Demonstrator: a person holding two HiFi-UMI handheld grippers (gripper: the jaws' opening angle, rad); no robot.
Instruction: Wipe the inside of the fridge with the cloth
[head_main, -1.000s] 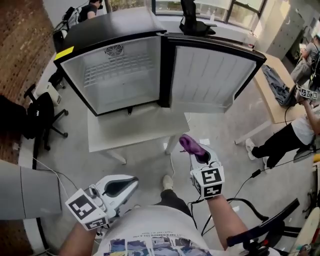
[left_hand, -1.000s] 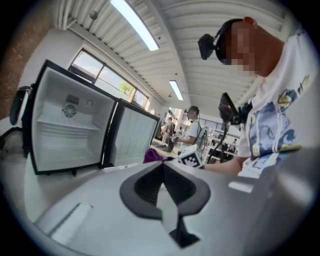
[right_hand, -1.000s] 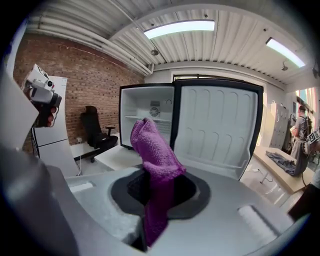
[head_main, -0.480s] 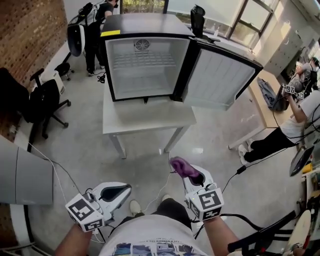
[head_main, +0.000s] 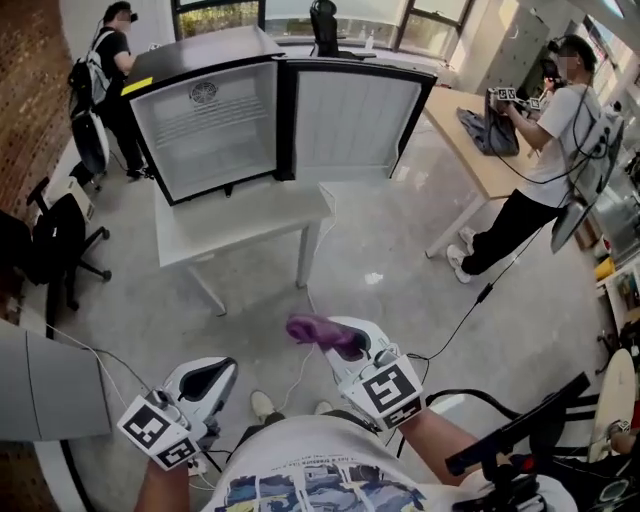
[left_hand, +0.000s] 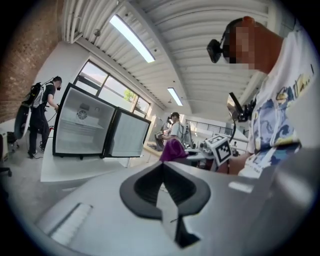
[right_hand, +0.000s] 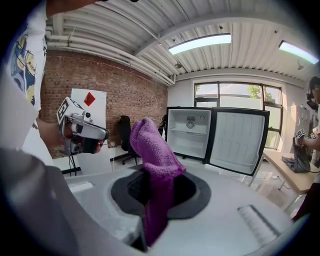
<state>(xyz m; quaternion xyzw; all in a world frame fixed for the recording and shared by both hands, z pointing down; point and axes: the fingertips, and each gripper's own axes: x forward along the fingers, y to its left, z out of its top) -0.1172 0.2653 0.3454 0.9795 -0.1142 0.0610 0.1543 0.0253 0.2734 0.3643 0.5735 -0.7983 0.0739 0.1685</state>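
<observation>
The small black fridge (head_main: 205, 130) stands on a white table (head_main: 240, 225) at the upper left, its door (head_main: 345, 120) swung wide and its white inside bare. It lies well ahead of both grippers. My right gripper (head_main: 330, 335) is held low near my body, shut on a purple cloth (head_main: 315, 328) that sticks up from its jaws. In the right gripper view the cloth (right_hand: 155, 150) fills the jaws, with the fridge (right_hand: 192, 132) far behind. My left gripper (head_main: 213, 370) is low at the left, shut on nothing (left_hand: 161, 167).
A person (head_main: 115, 60) stands left of the fridge. Another person (head_main: 555, 130) stands at a wooden table (head_main: 470, 140) on the right. A black office chair (head_main: 50, 240) sits at the left. Cables trail over the grey floor (head_main: 380, 260).
The view has swung, so the fridge now sits further left and farther away. Both grippers stay low by my body, the right one still holding the cloth.
</observation>
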